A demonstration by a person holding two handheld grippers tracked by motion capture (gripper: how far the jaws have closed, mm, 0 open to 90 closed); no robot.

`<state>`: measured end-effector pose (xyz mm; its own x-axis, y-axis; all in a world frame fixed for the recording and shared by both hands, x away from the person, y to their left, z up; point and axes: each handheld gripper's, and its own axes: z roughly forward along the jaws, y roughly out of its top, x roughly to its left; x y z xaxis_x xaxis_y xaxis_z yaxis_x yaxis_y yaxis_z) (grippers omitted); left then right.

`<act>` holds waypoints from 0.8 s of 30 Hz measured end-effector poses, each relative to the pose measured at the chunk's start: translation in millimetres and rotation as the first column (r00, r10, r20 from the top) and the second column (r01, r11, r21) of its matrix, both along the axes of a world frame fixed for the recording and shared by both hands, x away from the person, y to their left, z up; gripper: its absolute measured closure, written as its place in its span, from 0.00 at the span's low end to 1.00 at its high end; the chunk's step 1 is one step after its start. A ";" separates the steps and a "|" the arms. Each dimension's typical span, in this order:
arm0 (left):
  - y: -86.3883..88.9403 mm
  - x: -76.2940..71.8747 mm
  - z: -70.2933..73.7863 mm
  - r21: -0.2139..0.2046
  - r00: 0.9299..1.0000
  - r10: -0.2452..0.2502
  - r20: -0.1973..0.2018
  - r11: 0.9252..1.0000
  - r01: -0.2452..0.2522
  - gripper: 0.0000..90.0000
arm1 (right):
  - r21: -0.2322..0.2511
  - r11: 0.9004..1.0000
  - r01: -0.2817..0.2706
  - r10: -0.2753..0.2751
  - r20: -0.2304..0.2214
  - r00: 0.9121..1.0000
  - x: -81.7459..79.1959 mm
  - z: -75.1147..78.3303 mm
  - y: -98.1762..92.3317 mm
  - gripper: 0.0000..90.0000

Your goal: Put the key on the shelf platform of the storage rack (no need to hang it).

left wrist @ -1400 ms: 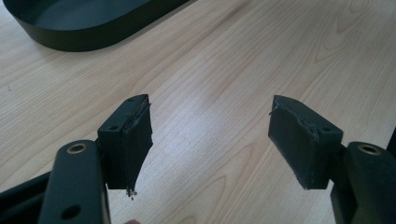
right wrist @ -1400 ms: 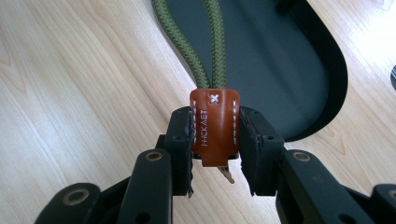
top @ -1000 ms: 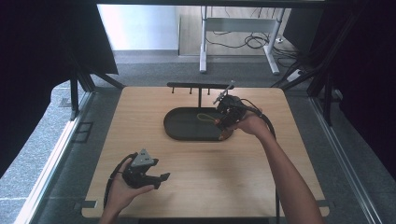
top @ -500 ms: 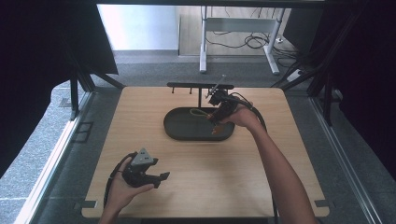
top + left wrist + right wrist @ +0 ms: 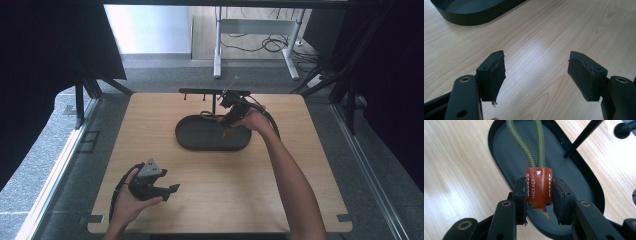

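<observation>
Wooden table [image 5: 300, 165] carried a black tray [image 5: 200, 142] and rack [image 5: 210, 92]. My right gripper [image 5: 539, 195] clamped the leather tab [image 5: 539, 187], its green cord loop [image 5: 524, 142] stretched ahead over the tray, probably for hanging. My left gripper [image 5: 536, 75] idled wide and empty, tray beyond it.
</observation>
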<state>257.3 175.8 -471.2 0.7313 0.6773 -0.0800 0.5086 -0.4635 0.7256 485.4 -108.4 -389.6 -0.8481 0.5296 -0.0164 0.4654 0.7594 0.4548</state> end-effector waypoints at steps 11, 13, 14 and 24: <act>-3.9 1.0 -3.3 0.013 1.000 -0.013 -0.010 1.000 0.013 0.34 | -0.006 0.999 0.044 -0.044 0.019 0.999 15.9 -20.0 -4.5 0.75; -4.1 1.1 -3.5 0.016 1.000 -0.014 -0.009 1.000 0.014 0.34 | -0.008 0.999 0.051 -0.051 0.014 0.999 17.5 -23.8 -4.8 0.75; -4.3 1.0 -3.4 0.017 1.000 -0.015 -0.010 1.000 0.015 0.34 | -0.011 0.999 0.053 -0.053 0.012 0.999 18.9 -26.6 -5.3 0.75; -5.1 1.1 -4.7 0.024 1.000 -0.015 -0.012 1.000 0.015 0.34 | -0.044 0.996 0.073 -0.074 -0.005 0.997 29.3 -50.8 -1.5 0.74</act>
<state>258.4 170.7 -476.0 0.7404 0.6682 -0.0729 0.5104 -0.4882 0.7079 514.7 -109.9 -440.4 -0.8071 0.5894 -0.0351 0.5235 0.7420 0.4188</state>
